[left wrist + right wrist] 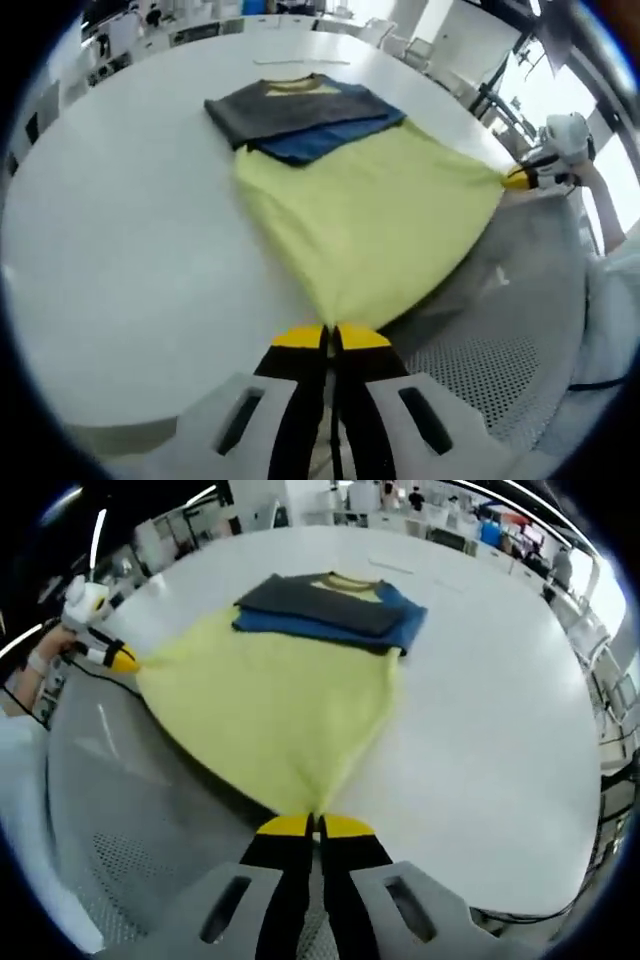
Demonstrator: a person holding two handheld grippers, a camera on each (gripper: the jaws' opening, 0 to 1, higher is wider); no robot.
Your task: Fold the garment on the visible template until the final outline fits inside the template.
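The garment [370, 215] is a yellow T-shirt with blue and dark grey sleeves, lying on a white desk [130, 230]. Both sleeves are folded inward across the chest: the blue sleeve [320, 140] lies partly under the dark grey sleeve [285, 108], and a yellow neckline shows at the far end. The lower yellow body is pulled taut toward the near desk edge, drawn out to two corner points along its hem.

The left claw [331, 338] is closed on one hem corner, its yellow tips together on the fabric. The right claw [315, 826] is likewise clamped on the other hem corner.

Beyond the desk edge, a grey perforated surface [480, 370] lies below the stretched hem. Chairs [405, 45] and room furniture stand in the background. No template outline can be made out on the desk.
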